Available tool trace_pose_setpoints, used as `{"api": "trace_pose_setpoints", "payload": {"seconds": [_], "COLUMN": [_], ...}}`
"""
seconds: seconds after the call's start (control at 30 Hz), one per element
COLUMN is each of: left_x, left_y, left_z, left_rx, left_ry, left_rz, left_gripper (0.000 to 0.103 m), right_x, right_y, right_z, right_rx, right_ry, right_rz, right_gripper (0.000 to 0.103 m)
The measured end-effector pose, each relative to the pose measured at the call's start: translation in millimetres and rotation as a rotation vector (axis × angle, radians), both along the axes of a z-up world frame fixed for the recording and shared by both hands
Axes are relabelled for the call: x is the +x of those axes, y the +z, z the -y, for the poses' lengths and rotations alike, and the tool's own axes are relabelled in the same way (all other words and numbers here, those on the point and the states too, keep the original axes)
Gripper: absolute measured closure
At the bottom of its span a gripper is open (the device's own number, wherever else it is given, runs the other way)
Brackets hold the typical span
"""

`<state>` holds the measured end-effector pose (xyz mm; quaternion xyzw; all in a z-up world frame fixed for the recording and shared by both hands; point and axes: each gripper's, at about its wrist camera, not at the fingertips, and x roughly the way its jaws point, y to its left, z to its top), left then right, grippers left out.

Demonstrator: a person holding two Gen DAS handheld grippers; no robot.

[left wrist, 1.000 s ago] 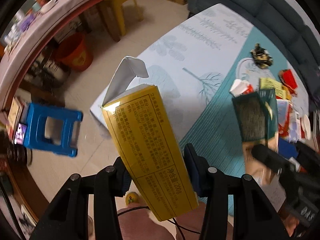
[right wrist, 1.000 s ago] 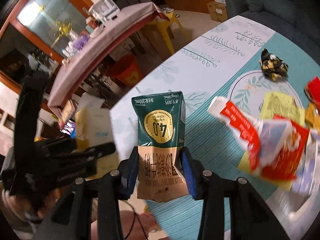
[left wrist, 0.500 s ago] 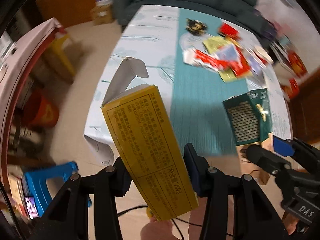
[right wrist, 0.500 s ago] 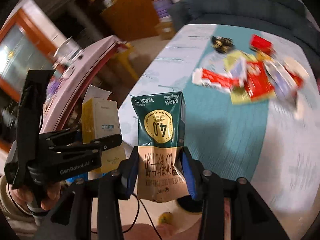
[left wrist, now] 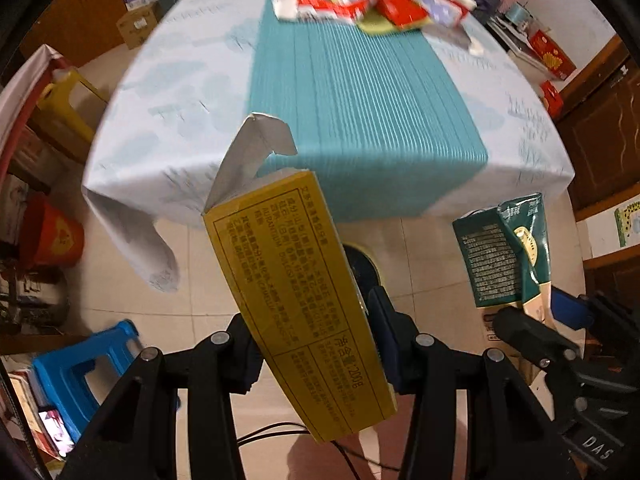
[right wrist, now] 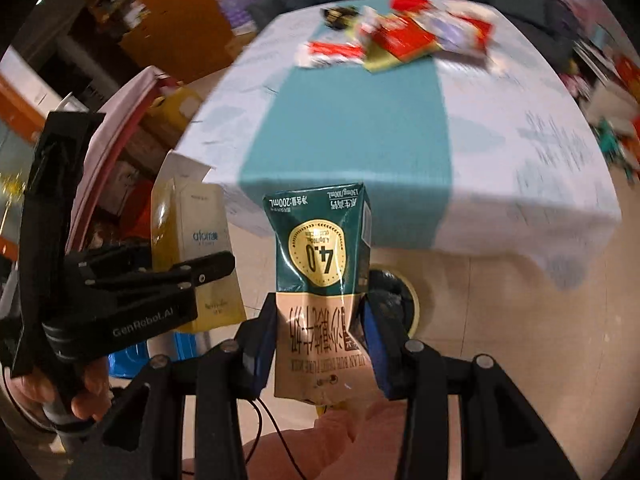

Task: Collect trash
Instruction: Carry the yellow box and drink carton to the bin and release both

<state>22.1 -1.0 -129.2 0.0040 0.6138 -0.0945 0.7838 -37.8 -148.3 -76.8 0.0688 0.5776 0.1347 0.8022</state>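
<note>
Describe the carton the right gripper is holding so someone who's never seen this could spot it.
Just off the near edge of the table, above the tiled floor, the right gripper clamps a milk carton. It is dark green above, beige below, with a gold round seal, unlike the yellow box beside it.

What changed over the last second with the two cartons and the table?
Both claws swung off the table: the yellow carton in the left claw and the green milk carton in the right claw now hang over the floor, above a dark bin. Nothing was released; both grips look unchanged. The wrapper pile stays on the table.
</note>
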Motion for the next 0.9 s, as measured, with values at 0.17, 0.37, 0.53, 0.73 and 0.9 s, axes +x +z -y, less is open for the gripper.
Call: {"api": "trace_pose_setpoints", "payload": {"seconds": [0.17,0.37,0.53,0.73,0.9], "left_x": [-6.6,8.8,23.4,33.2,38.6], "left_y": [-58.4,-145.3,-216.8,-284.7,-314.1], "left_z": [21.4,29.4,27.3,28.4,23.8], "left_rx": [0.047,0.065,0.037,0.037,0.074], "left_ry": [-0.019,0.005,0.039,0.059,0.048], "left_rz": [-0.024,-0.054,-0.086,-0.105,-0.085], "left_gripper": [0.057,0.057,0.056,0.041,0.015], "right_x": [-13.2,-7.9,6.9,16.1,28.5], "right_y": [-64.1,-166.9,-252.3,-338.5,-379.9], "right_z": [13.7,28.5,42.4,43.0,36.7], "right_rx": [0.02,0.05,0.081,0.112,0.072], "right_ry": [-0.067,-0.161,-0.23,-0.23,-0.209], "right_rz": [-0.043,-0.144,-0.2,-0.243,-0.22], "right_gripper": [0.062,0.062,0.062,0.061,0.03]}}
